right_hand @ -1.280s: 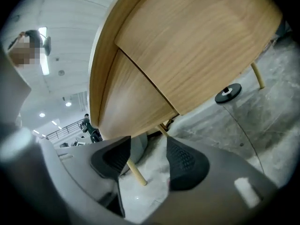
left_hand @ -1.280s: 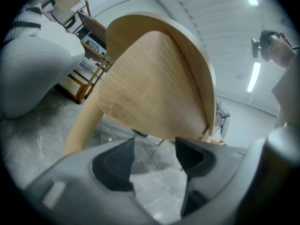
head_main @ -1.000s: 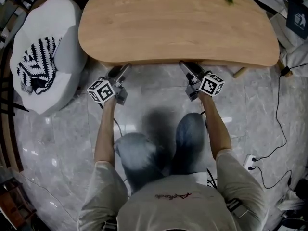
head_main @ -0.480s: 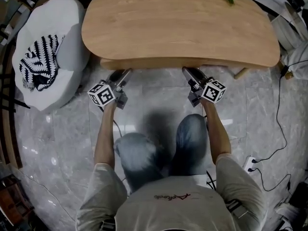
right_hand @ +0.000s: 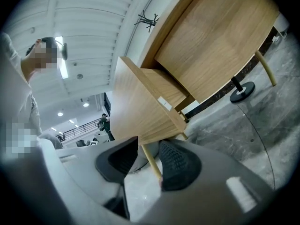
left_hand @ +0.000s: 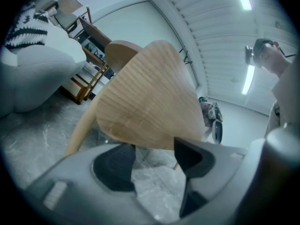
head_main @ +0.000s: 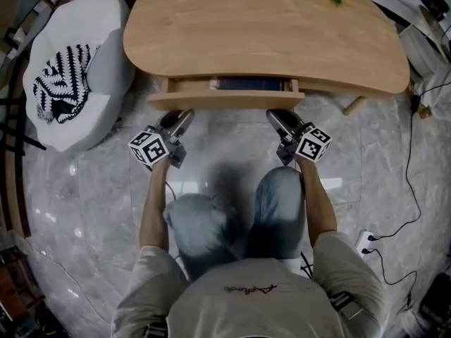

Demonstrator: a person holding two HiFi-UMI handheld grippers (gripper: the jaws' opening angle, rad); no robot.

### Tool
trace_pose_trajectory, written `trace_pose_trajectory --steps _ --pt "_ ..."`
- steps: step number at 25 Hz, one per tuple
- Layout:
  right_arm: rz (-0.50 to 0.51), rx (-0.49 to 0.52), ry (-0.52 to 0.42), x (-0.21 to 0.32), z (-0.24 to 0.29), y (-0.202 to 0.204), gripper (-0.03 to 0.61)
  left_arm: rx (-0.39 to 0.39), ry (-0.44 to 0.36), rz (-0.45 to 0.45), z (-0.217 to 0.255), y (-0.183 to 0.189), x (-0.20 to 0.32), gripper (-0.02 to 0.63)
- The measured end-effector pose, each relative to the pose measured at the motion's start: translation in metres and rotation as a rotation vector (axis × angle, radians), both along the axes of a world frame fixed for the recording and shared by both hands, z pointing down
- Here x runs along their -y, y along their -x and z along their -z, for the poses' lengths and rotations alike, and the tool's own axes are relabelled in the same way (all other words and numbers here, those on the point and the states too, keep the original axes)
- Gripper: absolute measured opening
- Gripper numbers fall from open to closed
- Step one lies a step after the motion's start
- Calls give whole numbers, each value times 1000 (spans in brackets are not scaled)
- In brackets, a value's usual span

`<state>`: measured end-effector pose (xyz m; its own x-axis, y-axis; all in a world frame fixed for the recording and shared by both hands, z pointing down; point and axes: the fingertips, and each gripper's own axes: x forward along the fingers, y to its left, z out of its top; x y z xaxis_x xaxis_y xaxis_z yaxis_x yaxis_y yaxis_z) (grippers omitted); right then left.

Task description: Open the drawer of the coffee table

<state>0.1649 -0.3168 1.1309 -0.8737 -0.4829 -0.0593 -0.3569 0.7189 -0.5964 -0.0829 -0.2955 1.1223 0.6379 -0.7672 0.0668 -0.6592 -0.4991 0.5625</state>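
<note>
Both my claws had just been closing. The left gripper (head_main: 177,118) and the right gripper (head_main: 277,117) each pinched the lower edge of the drawer (head_main: 225,101) front at their tips, one near each end. The drawer stood partly out from under the coffee table (head_main: 261,34) rim. Marble floor (head_main: 225,146) lay between it and my knees, and a white pouffe (head_main: 77,69) sat off left.

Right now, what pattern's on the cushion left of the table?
Black-and-white zigzag stripes on the cushion; clearest in the head view.
</note>
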Motion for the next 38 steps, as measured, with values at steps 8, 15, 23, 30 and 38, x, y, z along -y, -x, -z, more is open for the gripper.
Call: trace_pose_trajectory --steps 8,15,23,30,38 --pt "42 -20 -22 -31 0 -7 156 9 3 15 -1 -8 -34 249" --pt "85 -19 -16 -67 0 -13 158 -8 6 24 0 -14 -68 250" --pt "85 -30 -7 -71 1 -15 167 4 20 29 1 -15 -74 253" --pt "72 -194 -33 -74 -20 -20 124 104 58 47 -19 -18 -82 232" --pt "18 -300 -33 -78 -47 -41 60 248 51 64 -37 -12 -96 151"
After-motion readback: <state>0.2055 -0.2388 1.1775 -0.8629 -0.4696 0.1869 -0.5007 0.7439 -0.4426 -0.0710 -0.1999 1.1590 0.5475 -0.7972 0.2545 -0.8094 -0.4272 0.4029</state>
